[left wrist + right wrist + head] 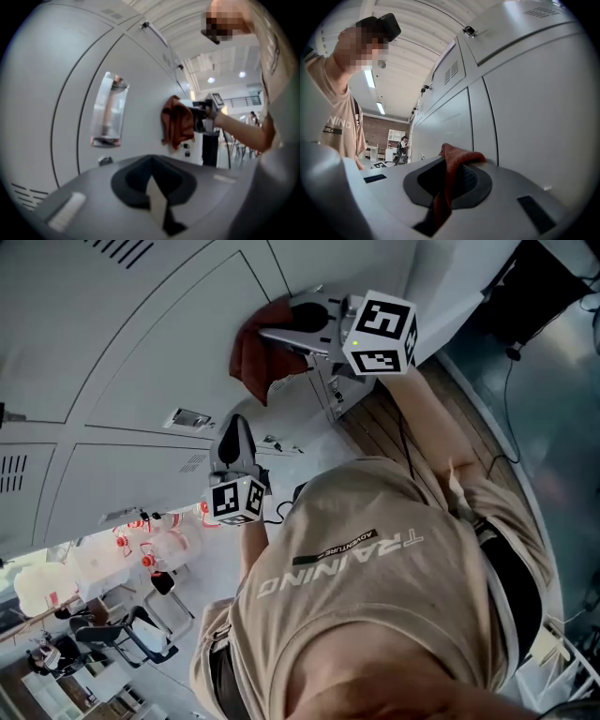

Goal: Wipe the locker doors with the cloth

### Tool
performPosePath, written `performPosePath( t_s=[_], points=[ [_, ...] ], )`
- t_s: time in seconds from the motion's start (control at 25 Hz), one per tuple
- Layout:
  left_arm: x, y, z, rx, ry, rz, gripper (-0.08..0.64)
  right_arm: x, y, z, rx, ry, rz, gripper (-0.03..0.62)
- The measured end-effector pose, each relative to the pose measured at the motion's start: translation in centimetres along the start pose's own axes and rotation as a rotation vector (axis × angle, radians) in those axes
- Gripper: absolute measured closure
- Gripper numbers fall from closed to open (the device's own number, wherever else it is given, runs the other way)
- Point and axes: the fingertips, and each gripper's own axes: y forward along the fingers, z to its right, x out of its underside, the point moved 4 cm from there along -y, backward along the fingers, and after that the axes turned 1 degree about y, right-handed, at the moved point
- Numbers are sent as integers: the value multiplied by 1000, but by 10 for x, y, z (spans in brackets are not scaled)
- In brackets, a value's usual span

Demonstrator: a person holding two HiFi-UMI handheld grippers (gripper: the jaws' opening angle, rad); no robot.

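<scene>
A rust-red cloth is pressed against a pale grey locker door. My right gripper is shut on it, and the cloth hangs folded between its jaws in the right gripper view. The left gripper view shows the same cloth bunched on the door, with the right gripper behind it. My left gripper hangs lower, close to the lockers but away from the cloth. Its jaws look shut on nothing.
A clear label pocket and a small latch sit on the locker doors, with vent slots lower down. Chairs and tables stand further along the row. A black cable runs over the floor on the right. A distant person stands down the aisle.
</scene>
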Motion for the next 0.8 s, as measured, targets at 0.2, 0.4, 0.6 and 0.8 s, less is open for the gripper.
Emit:
performPosePath(
  t_s=[0.2,0.4,0.6,0.8],
  points=[
    [14,1,3,-35,-20,-28,555,58,-1,1,14,44,-84,565],
    [17,-1,7,-56,-22,-43,555,133,-2,0,29,111,-220,565],
    [16,-6,8,-66,-18,-49,555,200,-3,2,32,213,-315,565],
    [21,-15,7,-94,-35,-62,555,241,-7,2,44,246,-376,565]
  ],
)
